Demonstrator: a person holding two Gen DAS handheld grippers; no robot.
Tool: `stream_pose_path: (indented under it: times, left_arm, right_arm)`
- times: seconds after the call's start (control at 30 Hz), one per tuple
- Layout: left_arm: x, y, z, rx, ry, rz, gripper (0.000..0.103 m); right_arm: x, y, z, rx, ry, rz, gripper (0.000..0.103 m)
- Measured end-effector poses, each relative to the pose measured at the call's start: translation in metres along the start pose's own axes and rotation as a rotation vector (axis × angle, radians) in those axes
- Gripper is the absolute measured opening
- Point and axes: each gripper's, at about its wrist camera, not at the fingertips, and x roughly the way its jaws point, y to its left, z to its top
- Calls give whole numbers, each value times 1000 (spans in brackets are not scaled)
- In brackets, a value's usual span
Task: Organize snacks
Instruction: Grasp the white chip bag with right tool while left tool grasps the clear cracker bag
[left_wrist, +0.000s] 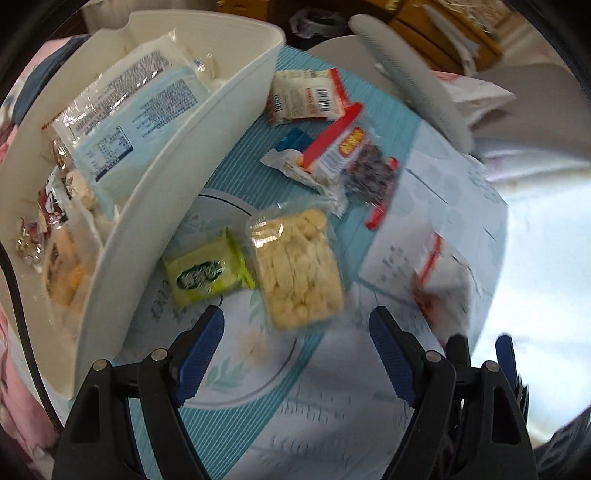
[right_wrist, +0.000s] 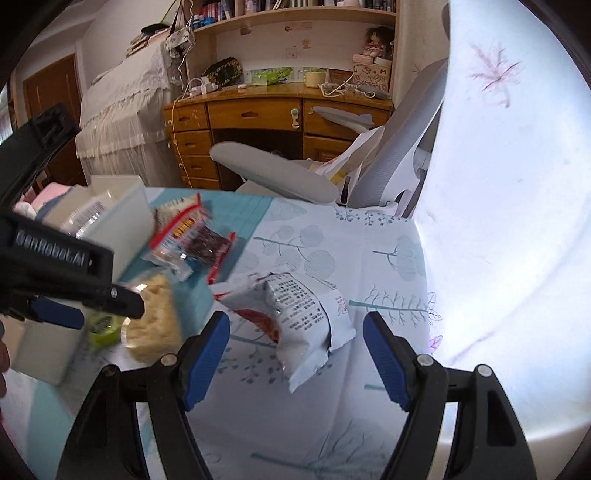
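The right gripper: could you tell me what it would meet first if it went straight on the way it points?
Most likely the white-and-red snack bag, which lies on the cloth just ahead of the right gripper and between its open jaws; depth is hard to judge.

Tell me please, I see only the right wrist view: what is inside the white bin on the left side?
Observer: The white bin holds several packets. A pale blue packet with printed text lies on top.
Operator: Does the left gripper hold something?
Observer: No. The left gripper is open and empty. The clear pack of pale yellow snacks lies just ahead of its fingertips.
Operator: What is the green thing half hidden behind it?
Observer: A green packet, lying flat between the bin wall and the clear pack.
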Motion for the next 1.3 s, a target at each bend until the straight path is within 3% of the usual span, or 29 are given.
stream_pose_path:
  times: [0.37,0.43,0.47,0.57,0.7,1.07,1.3]
  left_arm:
    - [49,-13,26,-29,41,60,80]
    - [52,-15,27,-20,33,78,74]
    - [52,-15,28,-17,30,85,68]
    - [56,-13,30,-26,41,78,61]
    - [57,-12,32,-23,36,67,59]
    - [62,-10,7,31,107,67,56]
    - [39,-8,-18,92,126,57,56]
  right_arm:
    - [41,-2,-3,11,14,22,75]
    - [45,-1,-3,16,23,20,75]
    - [47,-2,-4,19,27,20,72]
    - [50,-2,-2,24,39,29,50]
    - [49,-4,-1,39,51,67,46]
    - [38,-11,-7,144,123,139,43]
    - [18,-13,-21,239,214,170,43]
